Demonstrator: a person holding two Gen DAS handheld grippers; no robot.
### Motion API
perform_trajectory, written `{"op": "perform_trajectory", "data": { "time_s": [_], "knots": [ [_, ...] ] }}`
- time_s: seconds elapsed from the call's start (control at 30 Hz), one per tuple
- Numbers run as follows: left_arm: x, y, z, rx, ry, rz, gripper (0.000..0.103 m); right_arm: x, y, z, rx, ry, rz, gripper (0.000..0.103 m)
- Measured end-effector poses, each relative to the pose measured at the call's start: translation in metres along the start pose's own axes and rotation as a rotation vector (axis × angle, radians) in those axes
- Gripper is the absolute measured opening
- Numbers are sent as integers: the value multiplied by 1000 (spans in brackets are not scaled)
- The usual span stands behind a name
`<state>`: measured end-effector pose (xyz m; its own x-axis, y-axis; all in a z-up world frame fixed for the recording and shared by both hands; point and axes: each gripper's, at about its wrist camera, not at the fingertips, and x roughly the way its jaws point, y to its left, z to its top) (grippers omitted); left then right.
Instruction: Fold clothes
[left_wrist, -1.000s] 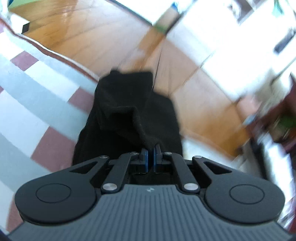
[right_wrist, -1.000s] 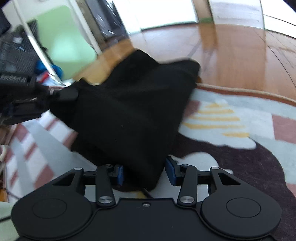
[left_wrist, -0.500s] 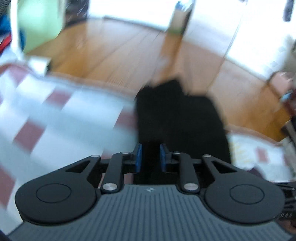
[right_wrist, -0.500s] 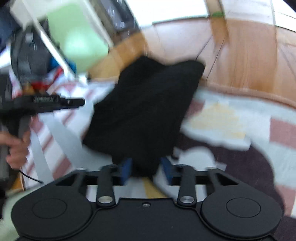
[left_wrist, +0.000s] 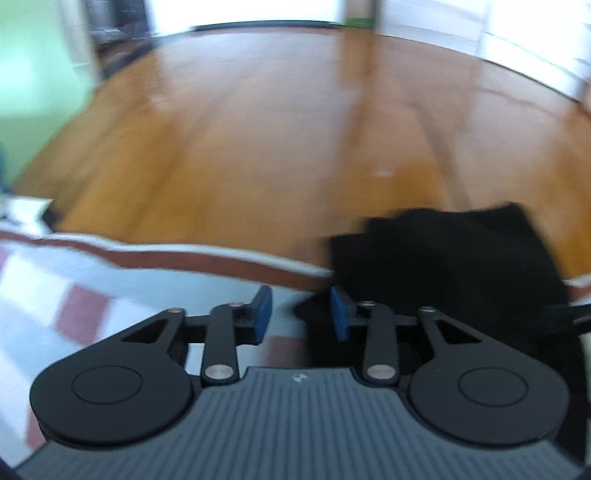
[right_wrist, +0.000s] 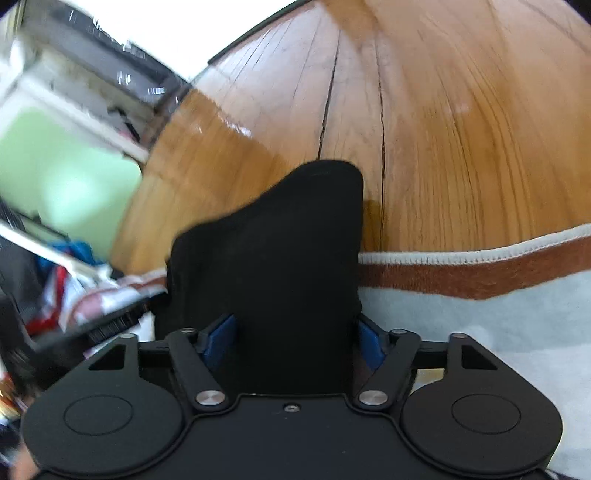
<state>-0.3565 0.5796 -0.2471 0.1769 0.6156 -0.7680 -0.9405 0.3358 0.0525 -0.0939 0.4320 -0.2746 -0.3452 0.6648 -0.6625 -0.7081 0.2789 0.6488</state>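
At 3 o'clock in our left view, one black folded cloth garment lies across the rust-bordered pale rug edge. Left gripper gapes, empty. Only our right view shows right gripper spread wide, garment between its blue pads; grip unclear.

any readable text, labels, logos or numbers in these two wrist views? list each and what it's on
No readable words or numbers in either view.
Left claw body: a small pale mark at the top edge of the ribbed housing, too small to read.
Cluttered items at the left of the right wrist view: blurred colours only, no legible print.
Black garment, rug, wood floor: no text.
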Motion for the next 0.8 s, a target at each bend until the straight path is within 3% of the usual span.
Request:
{"op": "perform_trajectory", "data": {
  "time_s": [0.07,0.3,0.37,0.43,0.5,0.57,0.67,0.8],
  "knots": [
    [-13,21,-10,-66,-19,-17,38,2,-3,2,6,3,18,79],
    [-64,56,-59,-289,-27,-342,47,-2,-8,6,38,-79,12,78],
    [-81,67,-86,-375,-48,-361,53,2,-9,10,37,-105,29,79],
    [-97,79,-113,-469,-76,-373,58,-6,2,4,-34,-170,-5,77],
    [-101,84,-130,-534,-33,-429,58,-13,13,-2,-105,-236,-40,40],
    [-106,86,-142,-555,4,-455,58,-21,24,-9,-176,-301,-75,19],
    [-106,81,-149,-551,20,-442,58,-40,40,-22,-273,-394,-144,15],
    [-110,71,-145,-506,47,-483,58,-79,58,-47,-386,-510,-268,14]
  ]
}}
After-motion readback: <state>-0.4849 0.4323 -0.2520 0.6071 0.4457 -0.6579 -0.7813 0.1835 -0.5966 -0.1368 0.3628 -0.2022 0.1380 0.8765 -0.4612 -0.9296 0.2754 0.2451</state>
